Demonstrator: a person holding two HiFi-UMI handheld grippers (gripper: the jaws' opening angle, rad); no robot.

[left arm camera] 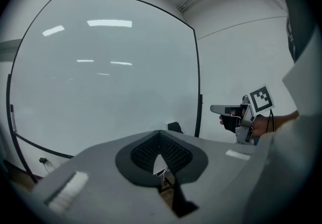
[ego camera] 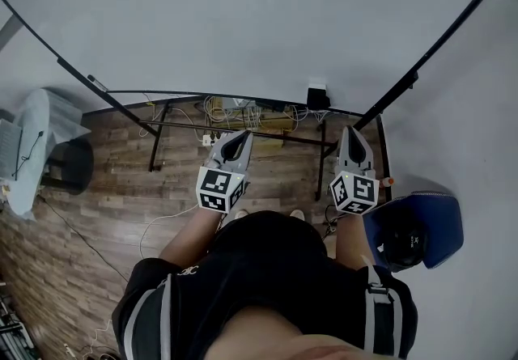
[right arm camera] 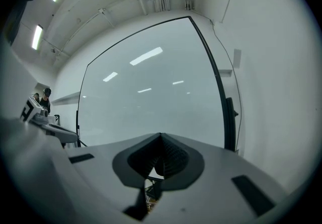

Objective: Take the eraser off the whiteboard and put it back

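The eraser [ego camera: 317, 95] sits against the whiteboard [ego camera: 243, 19] at its lower edge, close to the right-hand frame post; in the left gripper view it shows as a small dark block [left arm camera: 175, 127] in that same corner; nothing touches it; this is where the task sentence wants it at the end, and equally where it would rest before removal, so the scene fits either stage.

The left gripper [ego camera: 241, 138] and the right gripper [ego camera: 354, 136] are held side by side in front of the person, short of the board and not touching it; both point roughly level towards the board face, probably to keep it in both cameras; the left fingers [left arm camera: 143, 153] are pressed together at the tips with nothing between them; the right fingers [right arm camera: 176, 156] are likewise closed and empty.

Below the board, loose cables [ego camera: 243, 114] lie on the wooden floor [ego camera: 113, 188], apart from the eraser's corner
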